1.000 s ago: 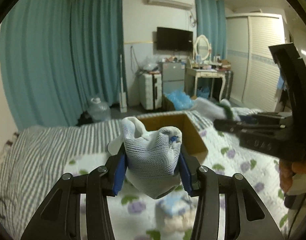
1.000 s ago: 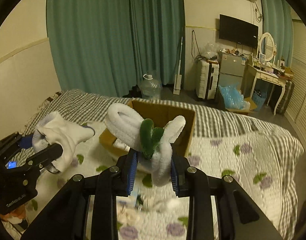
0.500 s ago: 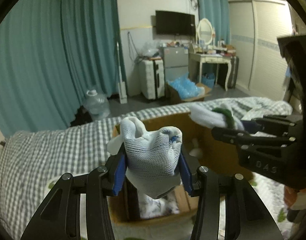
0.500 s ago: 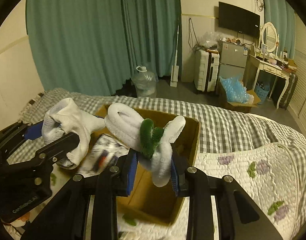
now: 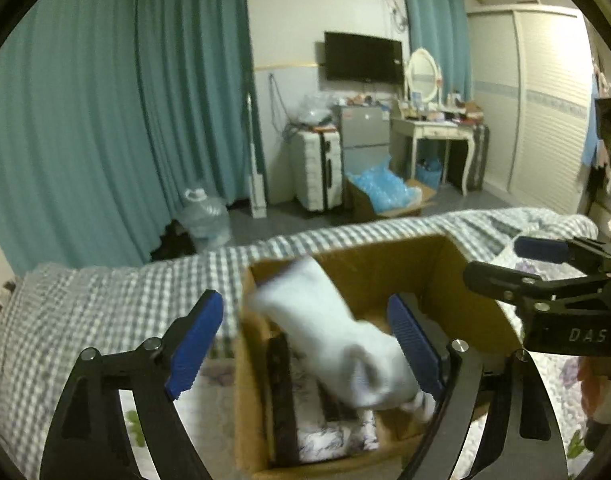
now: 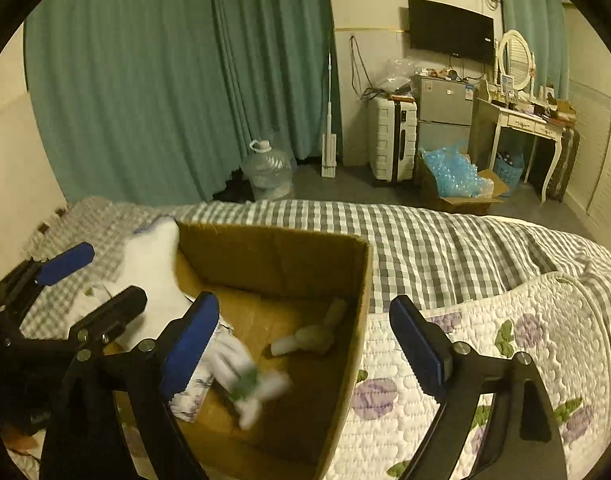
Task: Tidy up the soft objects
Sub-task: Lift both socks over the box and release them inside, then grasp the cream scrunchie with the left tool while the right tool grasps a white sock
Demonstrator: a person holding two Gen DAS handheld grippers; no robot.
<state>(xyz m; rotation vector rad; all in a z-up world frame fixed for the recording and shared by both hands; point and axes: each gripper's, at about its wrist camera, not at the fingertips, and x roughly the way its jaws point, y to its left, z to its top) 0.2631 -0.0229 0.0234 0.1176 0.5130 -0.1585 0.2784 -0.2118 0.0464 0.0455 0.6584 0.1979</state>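
Gaping wide over the cardboard box [image 5: 389,272], the left gripper [image 5: 305,336] has nothing between its pads; a blurred white sock [image 5: 337,340] hangs inside the box mouth. Right gripper [image 6: 305,340] spread too, the green-and-white sock [image 6: 249,384] blurred above the box floor.

Left gripper [image 5: 305,332] and right gripper [image 6: 305,340]: matte black angular frames with cut-out arms, silver round screw heads at the joints, ribbed blue pads [image 5: 195,344] lining each finger's inner face, white "DAS" lettering on the right unit's black body.
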